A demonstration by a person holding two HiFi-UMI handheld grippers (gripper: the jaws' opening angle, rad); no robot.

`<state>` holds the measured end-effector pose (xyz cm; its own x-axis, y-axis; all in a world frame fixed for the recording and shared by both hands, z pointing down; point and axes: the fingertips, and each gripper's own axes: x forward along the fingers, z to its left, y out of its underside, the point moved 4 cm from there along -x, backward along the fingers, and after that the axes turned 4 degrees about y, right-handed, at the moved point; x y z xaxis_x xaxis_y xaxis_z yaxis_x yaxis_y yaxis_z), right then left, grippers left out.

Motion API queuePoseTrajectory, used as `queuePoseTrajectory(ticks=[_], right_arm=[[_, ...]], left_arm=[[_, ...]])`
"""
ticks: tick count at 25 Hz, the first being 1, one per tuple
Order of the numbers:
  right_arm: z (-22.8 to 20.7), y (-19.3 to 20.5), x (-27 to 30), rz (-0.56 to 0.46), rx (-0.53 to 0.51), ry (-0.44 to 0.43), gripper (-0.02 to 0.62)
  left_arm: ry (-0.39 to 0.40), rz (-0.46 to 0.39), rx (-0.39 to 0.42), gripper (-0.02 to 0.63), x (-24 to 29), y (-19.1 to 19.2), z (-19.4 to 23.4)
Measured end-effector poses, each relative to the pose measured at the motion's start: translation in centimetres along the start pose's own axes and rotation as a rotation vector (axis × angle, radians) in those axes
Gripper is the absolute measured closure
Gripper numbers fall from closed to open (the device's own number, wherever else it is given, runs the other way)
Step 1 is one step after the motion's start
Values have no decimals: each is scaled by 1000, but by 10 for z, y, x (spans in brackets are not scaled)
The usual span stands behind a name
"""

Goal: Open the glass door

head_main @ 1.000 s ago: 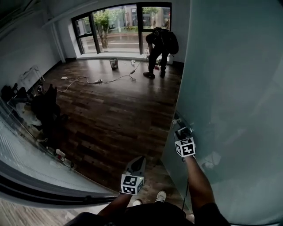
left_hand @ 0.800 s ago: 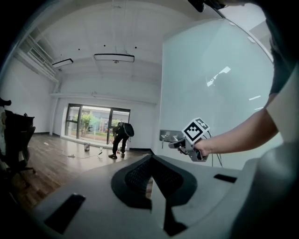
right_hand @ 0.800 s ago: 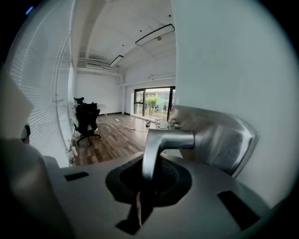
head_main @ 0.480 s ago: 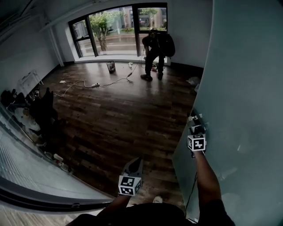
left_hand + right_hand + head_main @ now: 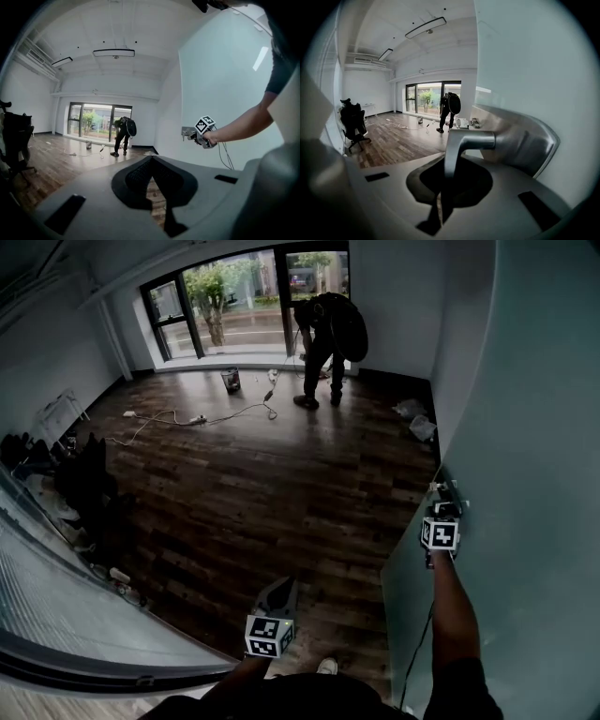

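Bare room, white walls, dark plank floor (image 5: 244, 484) across most of the head view. Nearest, at bottom centre of that view, a pale shoe (image 5: 327, 667) on the planks. Just above it, the left gripper (image 5: 282, 585), held low and pointing up-frame over open floor, touching nothing. In the left gripper view, jaws pressed together with only a thin slit between them and nothing pinched.

At lower right of the head view, a bare forearm (image 5: 450, 606) reaching up-frame to the right gripper (image 5: 444, 495), set against the glass door (image 5: 534, 427). Door a frosted, pale green pane filling the right side of the frame, with its near edge slanting from the top down to lower right of centre. In the right gripper view, jaws pinched on the door handle (image 5: 471, 139), a silvery lever with its bent end running down between them. Behind the lever, a brushed metal backplate (image 5: 525, 140) fixed to the pane.

At lower left of the head view, a curved glass partition (image 5: 56, 596) with a dark rail at its foot. Further up the left edge, a dark chair (image 5: 84, 474) among heaped belongings. Beyond, in the upper middle, loose cables (image 5: 187, 416) trailing over the planks and a small bucket (image 5: 230, 379). Farthest, at top centre, a person (image 5: 328, 324) in dark clothes bent forward in front of a wide black-framed window (image 5: 234, 296), green trees outside.
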<state>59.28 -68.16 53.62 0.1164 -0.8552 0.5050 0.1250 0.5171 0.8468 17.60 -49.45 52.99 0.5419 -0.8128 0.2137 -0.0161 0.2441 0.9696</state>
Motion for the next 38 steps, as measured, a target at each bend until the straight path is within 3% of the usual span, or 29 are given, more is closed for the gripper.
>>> queuePoseTrajectory(ticks=[5,9,10,13,16,19,24,26,29,33,38], right_arm=[[-37,2,7,77,17,4,575],[-51,-2,2,206,5,-35,572],[-55,-3,1,238,-24,-24,545],[-64,-15,-19,249,-105,82,417],[-61,-18,-68,129,-114,235,396],[-27,-26,-124,-82,-68,254,397],[87,-1,-215,-277,45,86,398],[137,15,-254,-332,130,10,416],[200,46,-312,-393,231,-36,561],[266,92,-397,-447,200,-33,577],[292,131,-473,-499,204,-8,577]], left_arm=[[15,34,-1,600,6,4,-8],[29,12,3,600,5,4,-6],[36,13,1,600,3,3,-8],[47,1,7,600,-11,-2,-10],[50,-16,10,600,-39,-2,-1],[57,-30,5,600,-71,1,8],[92,-44,-3,600,-119,14,15],[112,-45,-7,600,-140,18,14],[148,-56,-3,600,-172,22,10],[187,-67,18,600,-223,27,1],[195,-56,9,600,-270,40,-16]])
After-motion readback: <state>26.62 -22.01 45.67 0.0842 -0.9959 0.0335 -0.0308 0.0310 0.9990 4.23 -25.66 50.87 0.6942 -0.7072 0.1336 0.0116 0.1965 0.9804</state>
